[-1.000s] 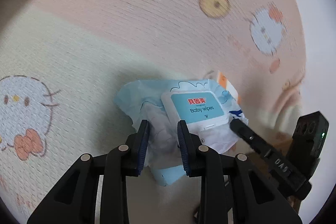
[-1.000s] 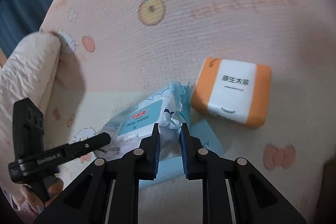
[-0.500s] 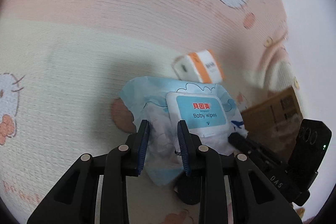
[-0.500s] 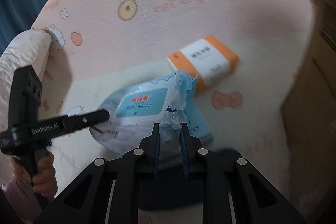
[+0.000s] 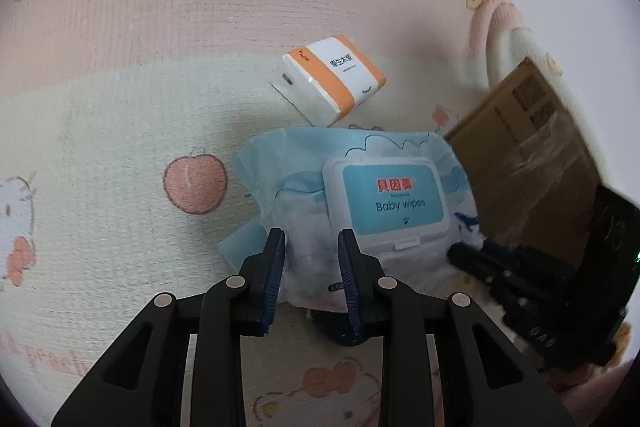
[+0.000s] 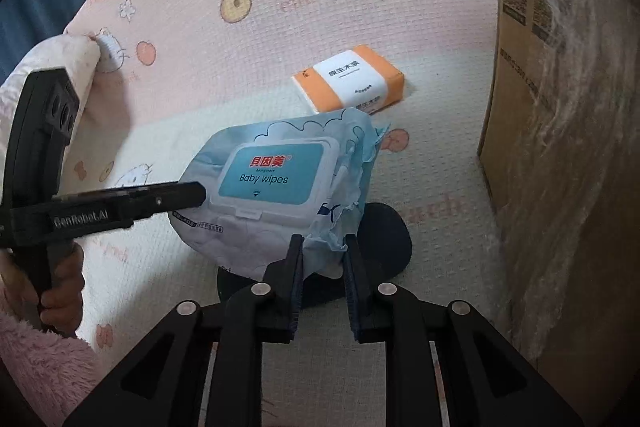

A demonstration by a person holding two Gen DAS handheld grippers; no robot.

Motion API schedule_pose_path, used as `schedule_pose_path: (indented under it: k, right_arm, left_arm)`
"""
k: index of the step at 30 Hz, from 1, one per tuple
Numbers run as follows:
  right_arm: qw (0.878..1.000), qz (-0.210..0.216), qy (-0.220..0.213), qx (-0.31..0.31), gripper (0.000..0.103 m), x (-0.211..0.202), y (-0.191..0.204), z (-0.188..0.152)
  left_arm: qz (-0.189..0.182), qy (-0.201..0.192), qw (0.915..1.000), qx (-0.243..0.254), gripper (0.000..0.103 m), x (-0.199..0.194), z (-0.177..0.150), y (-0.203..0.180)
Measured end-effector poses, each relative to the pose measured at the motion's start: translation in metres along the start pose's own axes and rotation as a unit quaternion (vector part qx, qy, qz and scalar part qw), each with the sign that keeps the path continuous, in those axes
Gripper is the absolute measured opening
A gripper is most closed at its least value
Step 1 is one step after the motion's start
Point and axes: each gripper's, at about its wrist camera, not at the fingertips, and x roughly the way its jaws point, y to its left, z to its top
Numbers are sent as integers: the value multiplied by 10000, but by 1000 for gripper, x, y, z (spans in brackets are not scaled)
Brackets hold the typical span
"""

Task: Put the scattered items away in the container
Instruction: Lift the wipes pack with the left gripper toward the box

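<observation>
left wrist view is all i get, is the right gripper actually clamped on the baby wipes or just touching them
observer: clamped. The right gripper has its jaws shut on the crumpled blue end of the baby wipes pack.
operator: i only see a corner of the box, what's it like
observer: the cardboard box stands upright to the right of the pack, with a printed label near its top corner. Its opening is out of frame.
operator: what's holding the left gripper
observer: a hand in a fluffy pink sleeve grips the handle of the left gripper.
</observation>
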Motion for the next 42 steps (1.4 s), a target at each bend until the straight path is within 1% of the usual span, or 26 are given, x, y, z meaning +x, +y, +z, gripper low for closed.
schedule_pose_path:
  k: [1,2,3,4,5,6,7,8,12,15,19,20,22,24,27,28,29,31,33,37,40,42]
  right_arm:
    - [10000,7,8,28,16,-1,-1,1]
    - [10000,-1,32,52,19,-1,-2,2]
    - [10000,-19,57,72,24,-2,-3,3]
    - [9999,-98,60,73,28,-3,-3,5]
    - [9998,-209,44,40,38,-5,-3,6]
    - [9997,-252,8,-2,47,-6,-3,6]
    - [9997,-253,-23,-13,51,-8,-3,7]
    - [9997,-229,-63,14,54,-10,-4,9]
    - [9996,-234,3,175,54,-3,-10,20]
    - [9992,-145,200,307,54,8,-14,31]
    - [9984,26,329,465,54,20,-16,43]
    - [9980,41,385,500,54,23,-17,45]
    - [9969,60,516,593,54,29,-19,48]
    - [9946,155,675,773,54,36,-23,48]
    - [9884,484,892,1131,53,43,-29,47]
    - [9860,544,950,1258,50,45,-31,46]
    - [9836,681,1001,1336,47,47,-31,46]
    - [9844,648,1009,1290,44,46,-29,47]
    - [9865,550,1065,1117,41,44,-24,50]
    - [9894,409,1078,880,37,37,-18,54]
    - [9941,242,853,632,36,22,-9,60]
    - [9966,172,660,456,36,10,-5,66]
  left_arm:
    - [16,1,10000,-25,30,-1,-1,1]
    - [18,-15,10000,-87,31,-2,-1,2]
    - [4,-52,9998,-216,32,-5,0,5]
    - [-61,-110,9993,-343,37,-8,1,7]
    - [-192,-179,9986,-457,40,-12,2,10]
    - [-299,-208,9981,-501,50,-14,5,11]
    - [-416,-223,9974,-539,56,-16,7,14]
    - [-424,-224,9974,-537,56,-15,9,14]
    - [-333,-66,9978,-568,56,-3,15,20]
    - [-631,130,9943,-848,56,9,14,28]
    - [-760,157,9908,-1110,56,18,15,34]
    - [-761,140,9892,-1242,56,19,16,36]
    - [-888,153,9849,-1479,56,23,17,41]
    - [-922,221,9825,-1605,56,27,20,43]
    - [-896,358,9822,-1610,54,31,23,42]
    - [-863,354,9825,-1612,50,30,23,41]
    - [-841,351,9828,-1607,49,29,23,41]
    - [-781,378,9838,-1568,47,29,23,39]
    - [-762,382,9848,-1516,46,27,23,38]
    - [-762,366,9858,-1451,45,22,23,36]
    - [-789,222,9855,-1487,44,12,27,31]
    - [-806,71,9868,-1401,44,1,34,25]
